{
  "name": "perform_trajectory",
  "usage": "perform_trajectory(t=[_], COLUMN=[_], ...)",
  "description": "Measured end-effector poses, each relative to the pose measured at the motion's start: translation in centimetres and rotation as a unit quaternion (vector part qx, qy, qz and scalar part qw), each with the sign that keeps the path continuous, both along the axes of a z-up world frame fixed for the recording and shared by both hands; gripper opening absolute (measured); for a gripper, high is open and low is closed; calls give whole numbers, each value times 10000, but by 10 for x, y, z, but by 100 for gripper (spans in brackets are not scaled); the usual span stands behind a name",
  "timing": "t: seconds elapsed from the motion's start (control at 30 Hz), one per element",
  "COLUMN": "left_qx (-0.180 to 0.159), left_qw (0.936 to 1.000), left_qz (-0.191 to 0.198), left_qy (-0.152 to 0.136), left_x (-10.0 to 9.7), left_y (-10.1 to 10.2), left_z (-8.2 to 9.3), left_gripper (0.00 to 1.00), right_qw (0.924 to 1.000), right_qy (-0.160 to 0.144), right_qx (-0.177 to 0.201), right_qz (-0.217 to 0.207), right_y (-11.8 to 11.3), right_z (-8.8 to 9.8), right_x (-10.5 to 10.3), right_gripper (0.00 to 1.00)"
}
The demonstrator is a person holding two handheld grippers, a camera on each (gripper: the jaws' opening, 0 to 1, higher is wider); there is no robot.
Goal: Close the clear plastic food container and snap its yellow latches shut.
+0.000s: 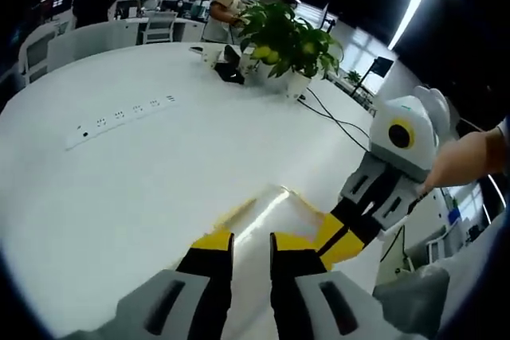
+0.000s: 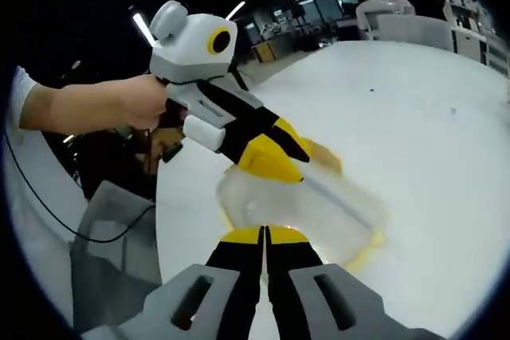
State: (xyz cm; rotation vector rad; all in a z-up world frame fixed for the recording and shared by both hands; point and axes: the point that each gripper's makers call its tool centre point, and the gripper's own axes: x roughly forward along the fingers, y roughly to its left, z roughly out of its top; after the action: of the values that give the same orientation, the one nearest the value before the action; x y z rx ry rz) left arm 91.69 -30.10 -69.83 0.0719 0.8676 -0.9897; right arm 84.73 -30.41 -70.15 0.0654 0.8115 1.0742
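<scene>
The clear plastic food container lies on the white table, with a faint yellow latch at its near-left side. My left gripper hovers over its near end, the jaws a narrow gap apart with nothing gripped. My right gripper reaches in from the right, its tips together against the container's right side. In the right gripper view the container shows yellow latches at its ends. My right gripper is shut at its near edge, and the hand-held left gripper rests at the far-left corner.
A potted plant stands far across the table, with a black cable trailing from it. A white power strip lies to the left. People and chairs are beyond. The table's edge runs at the left.
</scene>
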Motion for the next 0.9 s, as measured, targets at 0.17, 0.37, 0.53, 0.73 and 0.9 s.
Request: perform_trajectory(t=[0.17,0.37,0.53,0.73,0.9], left_qx=[78,202,200,243,241], left_qw=[10000,9996,9996,9994,9993], left_qz=[-47,-162,-175,-205,-270], left_qy=[-20,-103,-97,-109,-90], left_x=[0,-2,-2,-3,-4], left_y=[1,1,1,1,1], left_z=[-1,-1,-1,-2,-2], left_gripper=[8,8,7,6,7], right_qw=[9999,9991,9922,9904,9872], right_qy=[-1,-221,-820,-887,-976], right_qx=[-74,-194,-535,-622,-524], right_qz=[79,306,767,861,1150], right_y=[-1,2,4,4,10], right_z=[0,0,-1,-2,0], right_x=[-1,0,-1,2,-5], right_gripper=[0,0,0,0,5])
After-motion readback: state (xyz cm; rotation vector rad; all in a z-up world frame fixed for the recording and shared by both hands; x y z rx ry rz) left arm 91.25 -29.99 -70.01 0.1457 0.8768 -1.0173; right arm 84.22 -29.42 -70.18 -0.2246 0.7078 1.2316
